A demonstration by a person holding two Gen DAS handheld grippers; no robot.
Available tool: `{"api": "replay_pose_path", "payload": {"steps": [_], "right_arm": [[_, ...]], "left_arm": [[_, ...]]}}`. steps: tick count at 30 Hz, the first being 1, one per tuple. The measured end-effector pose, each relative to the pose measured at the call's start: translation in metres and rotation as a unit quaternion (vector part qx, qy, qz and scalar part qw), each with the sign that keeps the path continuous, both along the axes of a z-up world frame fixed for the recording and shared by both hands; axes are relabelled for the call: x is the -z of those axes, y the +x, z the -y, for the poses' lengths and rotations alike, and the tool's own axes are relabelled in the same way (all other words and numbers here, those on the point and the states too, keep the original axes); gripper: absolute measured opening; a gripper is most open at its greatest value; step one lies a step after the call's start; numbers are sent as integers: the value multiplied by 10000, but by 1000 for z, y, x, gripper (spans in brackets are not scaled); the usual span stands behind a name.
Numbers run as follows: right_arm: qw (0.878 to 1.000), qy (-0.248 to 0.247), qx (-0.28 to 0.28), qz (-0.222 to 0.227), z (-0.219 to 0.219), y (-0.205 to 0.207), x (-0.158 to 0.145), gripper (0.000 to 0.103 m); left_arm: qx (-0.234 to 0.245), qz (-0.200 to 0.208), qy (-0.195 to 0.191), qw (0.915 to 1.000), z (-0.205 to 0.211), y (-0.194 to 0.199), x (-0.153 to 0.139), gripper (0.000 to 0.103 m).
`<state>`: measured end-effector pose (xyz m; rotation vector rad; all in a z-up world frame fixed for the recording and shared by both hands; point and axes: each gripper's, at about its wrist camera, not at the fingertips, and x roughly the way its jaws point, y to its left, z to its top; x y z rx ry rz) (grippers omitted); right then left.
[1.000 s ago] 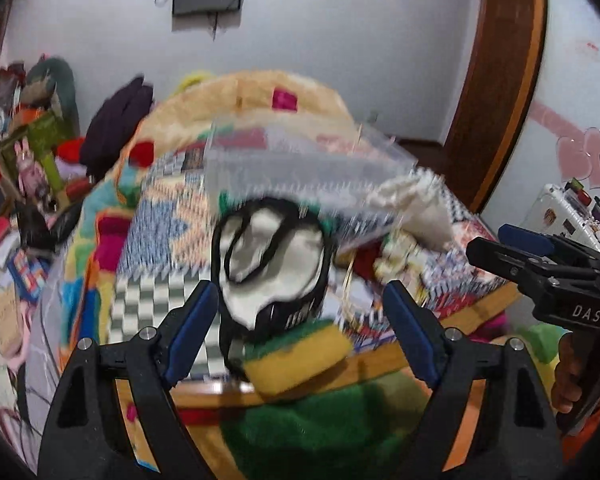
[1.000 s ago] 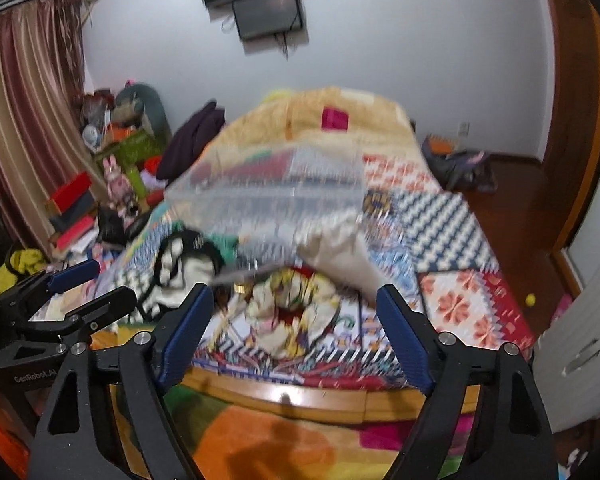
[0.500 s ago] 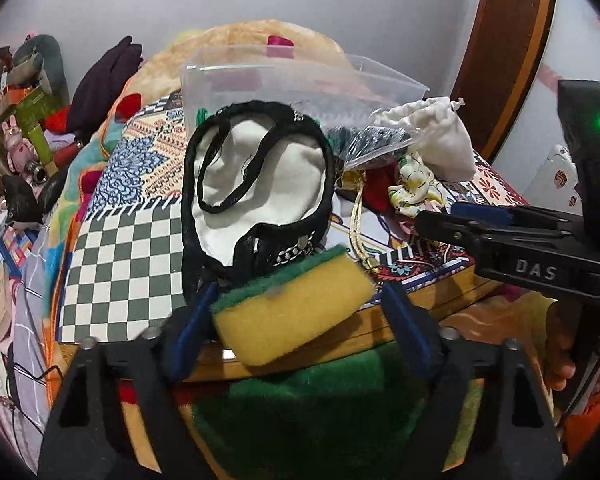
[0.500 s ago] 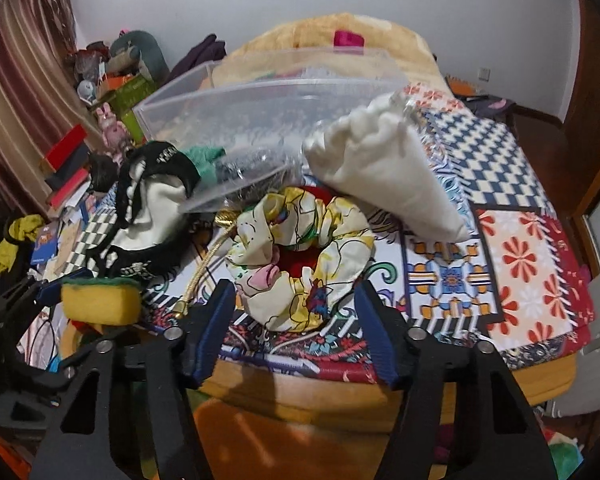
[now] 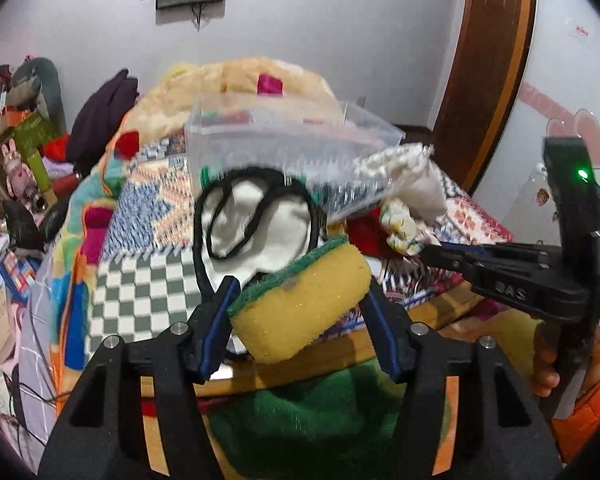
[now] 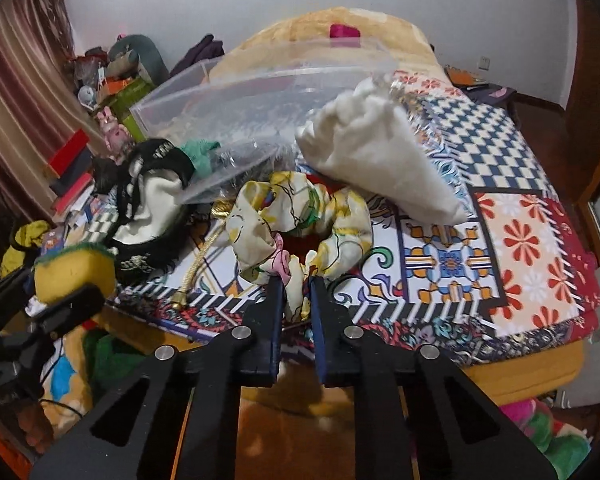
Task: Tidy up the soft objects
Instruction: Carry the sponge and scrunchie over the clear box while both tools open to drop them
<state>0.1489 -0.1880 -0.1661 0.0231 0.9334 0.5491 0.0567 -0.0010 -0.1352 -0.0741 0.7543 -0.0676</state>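
While left fingers point(image 5: 298, 312) close around the sponge point(image 5: 300, 300), right fingers point(image 6: 296, 300) have clamped the scrunchie point(image 6: 296, 224).

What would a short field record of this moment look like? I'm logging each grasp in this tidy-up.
left gripper: jaws closing, pads on the yellow sponge
right gripper: shut on the floral scrunchie
clear plastic bin: on the bed, behind the items
cream pouch: leans at the bin
black-and-white bag: lies left of the scrunchie
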Motion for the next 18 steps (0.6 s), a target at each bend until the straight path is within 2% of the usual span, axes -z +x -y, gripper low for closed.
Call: {"api": "replay_pose_path", "payload": {"steps": [10, 15, 18], "right_arm": [[9945, 308, 51, 1003, 18, -23, -74, 10], [9886, 450, 47, 1434, -1, -14, -106, 10], [9857, 437, 73, 1629, -10, -3, -113, 10]], "left_arm": [[-218, 592, -107, 9979, -22, 21, -46, 61], [-272, 839, -177, 9959, -31, 44, -66, 61], [-311, 940, -207, 9949, -37, 62, -76, 61]]}}
